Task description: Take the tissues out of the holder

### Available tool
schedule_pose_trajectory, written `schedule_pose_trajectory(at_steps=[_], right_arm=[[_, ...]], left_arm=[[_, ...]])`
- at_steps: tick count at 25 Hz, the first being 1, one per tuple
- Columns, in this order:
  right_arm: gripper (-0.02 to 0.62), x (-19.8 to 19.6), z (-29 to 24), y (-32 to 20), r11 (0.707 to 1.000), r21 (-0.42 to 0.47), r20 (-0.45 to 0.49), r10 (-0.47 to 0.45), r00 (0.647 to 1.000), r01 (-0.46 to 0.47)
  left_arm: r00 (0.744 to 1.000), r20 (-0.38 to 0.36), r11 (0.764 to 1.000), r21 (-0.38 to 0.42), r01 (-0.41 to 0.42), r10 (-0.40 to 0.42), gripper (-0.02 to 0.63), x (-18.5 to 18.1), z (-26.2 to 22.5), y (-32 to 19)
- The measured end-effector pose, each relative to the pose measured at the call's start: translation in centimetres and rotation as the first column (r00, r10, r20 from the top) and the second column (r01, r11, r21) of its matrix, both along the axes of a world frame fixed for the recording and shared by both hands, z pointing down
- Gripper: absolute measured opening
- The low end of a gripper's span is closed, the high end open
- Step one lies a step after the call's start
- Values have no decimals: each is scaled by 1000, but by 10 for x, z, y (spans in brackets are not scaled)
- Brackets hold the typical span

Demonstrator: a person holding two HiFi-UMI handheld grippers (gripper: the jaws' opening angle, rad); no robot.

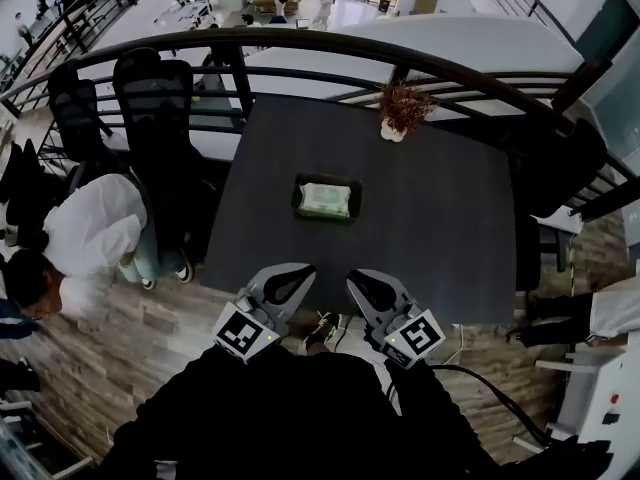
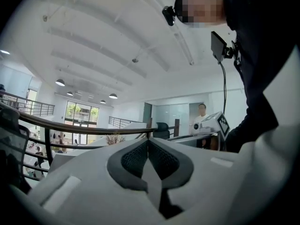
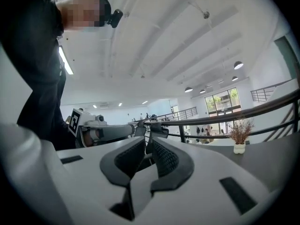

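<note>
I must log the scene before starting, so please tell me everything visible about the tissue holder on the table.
The tissue holder is a dark, shallow rectangular box, open on top; its material is unclear. It lies flat near the middle of the dark table. Pale tissues fill it. Only these and the table touch it.

Dark square table (image 1: 430, 228) on wood-plank floor (image 1: 140, 340) beside curved black railing (image 1: 300, 40), black chairs (image 1: 155, 93) left

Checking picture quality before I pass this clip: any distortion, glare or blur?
Head view: fisheye bends the railing; table evenly lit, tissue holder sharp. Left gripper view: dark corners, ceiling washed out. Right gripper view: dark corners, plant sharp.
</note>
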State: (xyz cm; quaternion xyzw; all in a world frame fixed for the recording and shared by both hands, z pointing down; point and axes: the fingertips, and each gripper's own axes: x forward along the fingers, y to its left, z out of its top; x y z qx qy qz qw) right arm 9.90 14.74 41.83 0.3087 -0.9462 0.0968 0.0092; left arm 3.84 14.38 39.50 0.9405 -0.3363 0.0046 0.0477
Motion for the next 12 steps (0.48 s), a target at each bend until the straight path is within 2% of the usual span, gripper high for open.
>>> schedule_pose_trajectory(at_steps=[3,6,10,12], right_arm=[[82,8,20,-41,998,-48,-36,-53,998,52],[122,9,48,-80,992,-85,-119,-106,987,96],[198,6,99,-125,975,-173,-238,-178,955,139],[234,3,126,-149,965,-214,-311,-214,926,151]], left_arm=[[999,8,999,-7,43,-43,8,5,8,-35],[997,26,997,-4,73,-72,8,7,17,-62],[996,55,997,-4,75,-75,9,8,36,-89],[996,57,998,-4,70,-69,9,6,44,-102]])
